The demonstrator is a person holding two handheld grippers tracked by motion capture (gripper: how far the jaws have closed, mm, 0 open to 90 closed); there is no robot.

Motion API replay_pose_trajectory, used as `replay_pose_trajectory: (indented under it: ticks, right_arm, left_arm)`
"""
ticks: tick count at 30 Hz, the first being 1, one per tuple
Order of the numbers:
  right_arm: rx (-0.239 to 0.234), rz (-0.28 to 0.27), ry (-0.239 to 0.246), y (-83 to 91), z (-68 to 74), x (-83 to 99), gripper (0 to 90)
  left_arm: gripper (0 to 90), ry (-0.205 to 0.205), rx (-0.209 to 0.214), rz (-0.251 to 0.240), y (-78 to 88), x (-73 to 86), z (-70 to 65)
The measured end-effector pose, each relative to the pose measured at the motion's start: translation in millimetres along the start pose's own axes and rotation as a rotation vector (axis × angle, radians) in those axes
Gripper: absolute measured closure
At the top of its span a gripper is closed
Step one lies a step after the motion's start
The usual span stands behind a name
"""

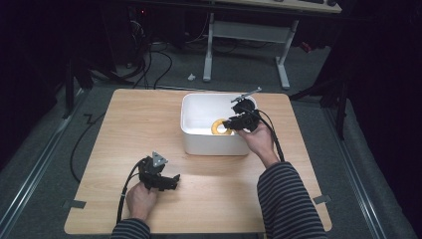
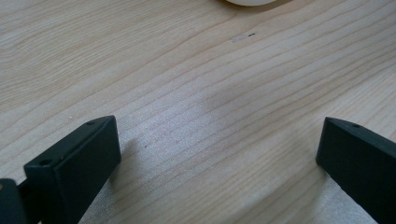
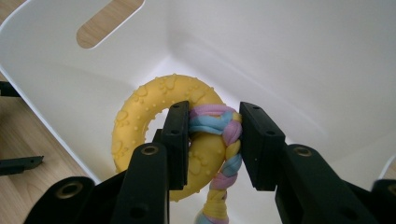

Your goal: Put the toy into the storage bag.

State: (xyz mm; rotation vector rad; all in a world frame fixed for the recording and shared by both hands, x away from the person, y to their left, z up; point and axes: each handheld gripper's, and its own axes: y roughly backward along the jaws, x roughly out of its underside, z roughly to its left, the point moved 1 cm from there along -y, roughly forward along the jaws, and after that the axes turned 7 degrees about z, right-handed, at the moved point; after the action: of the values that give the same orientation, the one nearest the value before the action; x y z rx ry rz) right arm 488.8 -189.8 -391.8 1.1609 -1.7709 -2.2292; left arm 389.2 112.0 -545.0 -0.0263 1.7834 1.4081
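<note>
Pinching the braided rope (image 3: 219,125) of a yellow ring toy (image 3: 154,116), right gripper (image 3: 215,140) sits inside the white bin (image 1: 199,142), centre-right of the high view; jaws pressed on the pastel braid where it loops the ring. Left gripper (image 1: 166,180) rests low on the wooden table (image 1: 124,129), lower left of the high view, jaws spread wide, nothing between them.
</note>
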Motion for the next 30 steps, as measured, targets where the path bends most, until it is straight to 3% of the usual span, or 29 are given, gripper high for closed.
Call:
replay_pose_trajectory:
  ticks: [4, 9, 15, 22, 30]
  right_arm:
    - [-0.012, 0.003, -0.011, 0.7, -1.4, 0.3, 65.3]
    - [-0.022, 0.017, 0.009, 1.1, -0.6, 0.7, 63.5]
    - [-0.051, -0.039, -0.017, 12.1, -4.6, 2.2, 47.8]
    - [0.019, -0.077, -0.011, 31.1, -8.1, 17.8, 45.7]
    - [0.041, -0.144, -0.048, 55.4, -18.4, 36.0, 45.7]
  left_arm:
    - [0.0, -0.004, 0.002, -0.001, -0.1, -0.1, -0.3]
    - [0.0, -0.004, 0.003, -0.001, -0.1, -0.1, -0.2]
    - [0.0, -0.006, 0.004, -0.001, -0.3, -0.3, -0.2]
    - [0.0, -0.008, 0.006, 0.001, -0.5, -0.5, -0.1]
    - [0.0, -0.009, 0.006, 0.001, -0.4, -0.5, -0.1]
